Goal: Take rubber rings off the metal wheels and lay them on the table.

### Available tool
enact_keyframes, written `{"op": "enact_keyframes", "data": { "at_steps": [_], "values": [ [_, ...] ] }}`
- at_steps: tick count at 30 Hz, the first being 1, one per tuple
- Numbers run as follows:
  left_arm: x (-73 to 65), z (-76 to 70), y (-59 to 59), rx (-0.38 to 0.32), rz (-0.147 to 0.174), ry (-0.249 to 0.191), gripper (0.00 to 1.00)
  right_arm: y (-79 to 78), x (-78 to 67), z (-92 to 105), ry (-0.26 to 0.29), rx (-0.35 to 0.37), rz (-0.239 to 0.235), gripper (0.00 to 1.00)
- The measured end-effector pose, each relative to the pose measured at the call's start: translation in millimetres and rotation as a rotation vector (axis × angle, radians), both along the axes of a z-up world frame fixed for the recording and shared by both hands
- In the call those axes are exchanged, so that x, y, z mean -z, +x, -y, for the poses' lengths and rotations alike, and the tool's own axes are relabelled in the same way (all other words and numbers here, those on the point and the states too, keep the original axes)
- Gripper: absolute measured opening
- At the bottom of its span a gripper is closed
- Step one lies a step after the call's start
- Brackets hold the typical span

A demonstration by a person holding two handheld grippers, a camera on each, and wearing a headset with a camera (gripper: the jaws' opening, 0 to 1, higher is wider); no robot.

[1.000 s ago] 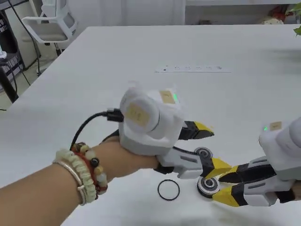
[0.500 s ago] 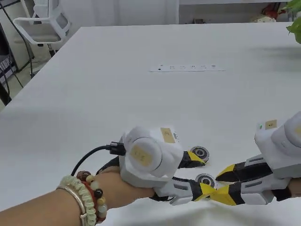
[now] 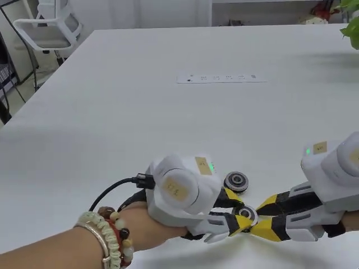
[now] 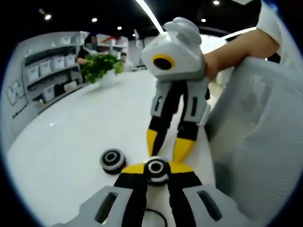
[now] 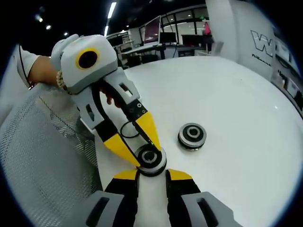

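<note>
**A:** Since a second ago the left gripper [image 3: 240, 209] has swung in onto the metal wheel [image 5: 150, 160] that the right gripper [image 5: 152, 174] was carrying. The pair now meets at the lower right of the head view.

**B:** And the grip?

**A:** The left jaws pinch the wheel across its width, and the right's tips nip its near edge. It sits low over the table [image 3: 168, 112]. A second wheel [image 3: 236, 181] lies just up-left of it, apart. One loose rubber ring [image 5: 130, 129] lies behind the left jaws in the right gripper view.

**B:** How to peel this one cleanly?

**A:** I'd keep one gripper steady on the metal and let the other catch only the dark band at the rim. Roll the band over the edge rather than tugging it straight, then lay it beside the loose ring.

**B:** Any writing?

**A:** The wall lettering [image 5: 263, 41] at upper right starts with a large "W", and the rest is cut off. The stickers [image 3: 203, 165] on the gripper bodies are too small to read, as are the marks on the table strip [image 3: 220, 78].
</note>
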State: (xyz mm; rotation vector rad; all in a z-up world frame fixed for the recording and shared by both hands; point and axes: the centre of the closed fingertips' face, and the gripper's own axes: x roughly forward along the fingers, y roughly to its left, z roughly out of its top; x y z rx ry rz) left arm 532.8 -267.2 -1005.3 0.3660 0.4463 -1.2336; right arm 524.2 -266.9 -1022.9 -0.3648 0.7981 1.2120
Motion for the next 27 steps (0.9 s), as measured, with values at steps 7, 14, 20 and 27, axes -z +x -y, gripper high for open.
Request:
{"op": "enact_keyframes", "data": {
  "at_steps": [7, 14, 20, 27],
  "values": [
    [-1.3, -0.6, 1.8, -0.018, 0.008, -0.027, 0.15, -1.0, 1.0, 0.8, -0.019, -0.028, 0.025, 0.15],
    [-1.7, -1.1, 1.7, -0.02, 0.007, -0.025, 0.14, -1.2, 0.7, 3.9, -0.058, -0.069, 0.069, 0.06],
    [-1.9, -2.7, 1.6, -0.017, 0.014, -0.017, 0.14, 3.4, 1.4, 3.2, -0.065, -0.047, 0.07, 0.0],
    [-2.2, -3.2, 2.7, -0.013, 0.018, -0.015, 0.14, 8.5, 1.5, 6.4, -0.008, 0.151, -0.126, 0.0]
  ]
}}
